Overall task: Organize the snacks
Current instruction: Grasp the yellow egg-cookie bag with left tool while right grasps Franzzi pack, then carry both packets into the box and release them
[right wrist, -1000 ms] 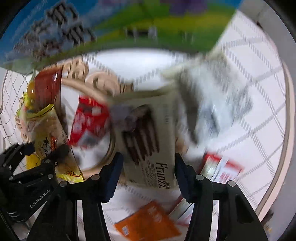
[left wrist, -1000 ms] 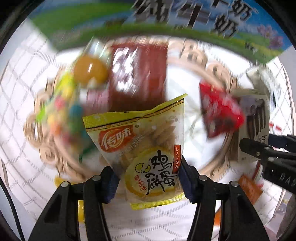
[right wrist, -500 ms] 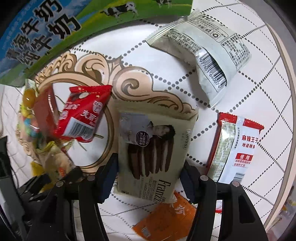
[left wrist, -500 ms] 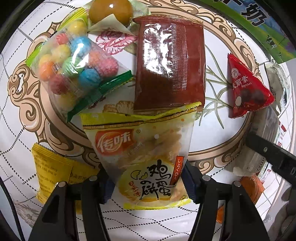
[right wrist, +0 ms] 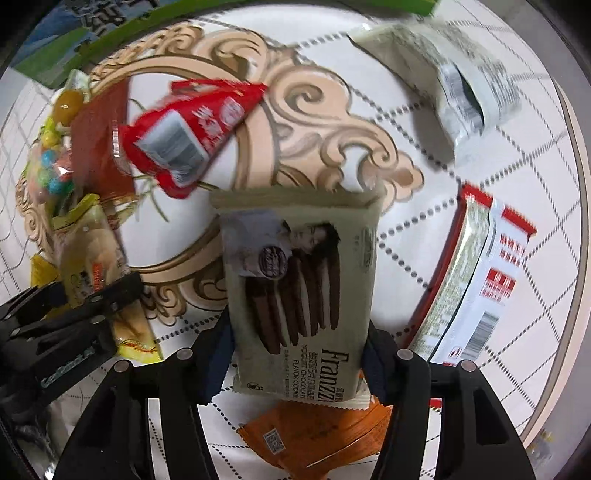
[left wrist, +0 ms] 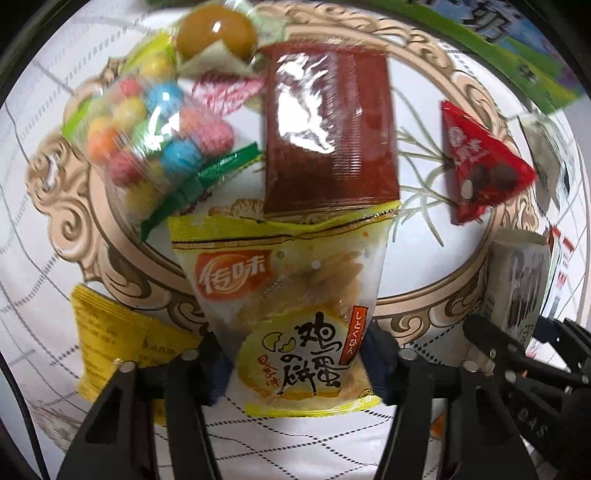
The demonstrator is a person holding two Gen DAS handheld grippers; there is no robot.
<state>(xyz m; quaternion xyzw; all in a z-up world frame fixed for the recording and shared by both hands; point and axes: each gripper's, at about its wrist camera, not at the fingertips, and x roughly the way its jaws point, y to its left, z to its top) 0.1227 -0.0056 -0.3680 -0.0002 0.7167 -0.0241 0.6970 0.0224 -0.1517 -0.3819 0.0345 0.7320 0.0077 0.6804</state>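
Observation:
My left gripper (left wrist: pixel 295 363) holds a yellow biscuit packet (left wrist: pixel 291 295) by its lower end; its jaws are closing with the pads pressed on the packet. The packet hangs over the near rim of an ornate oval tray (left wrist: pixel 436 295). My right gripper (right wrist: pixel 297 354) is shut on a pale chocolate cookie pack (right wrist: pixel 299 280), which hangs over the oval's right rim (right wrist: pixel 317 122). On the oval lie a bag of coloured candy balls (left wrist: pixel 147 136), a dark red packet (left wrist: pixel 328 136) and a red triangular packet (left wrist: pixel 480 166).
An orange jelly cup (left wrist: pixel 216 35) sits at the oval's far edge. Off the oval on the checked cloth lie a yellow packet (left wrist: pixel 110 343), a grey-white packet (right wrist: pixel 454 74), a red-and-white packet (right wrist: pixel 480 280) and an orange packet (right wrist: pixel 317 435). A green-blue milk carton (right wrist: pixel 74 44) stands behind.
Both grippers have moved across the table with their packets still gripped. The oval and its snacks now fill the left view, and the milk carton has slid to the top edge.

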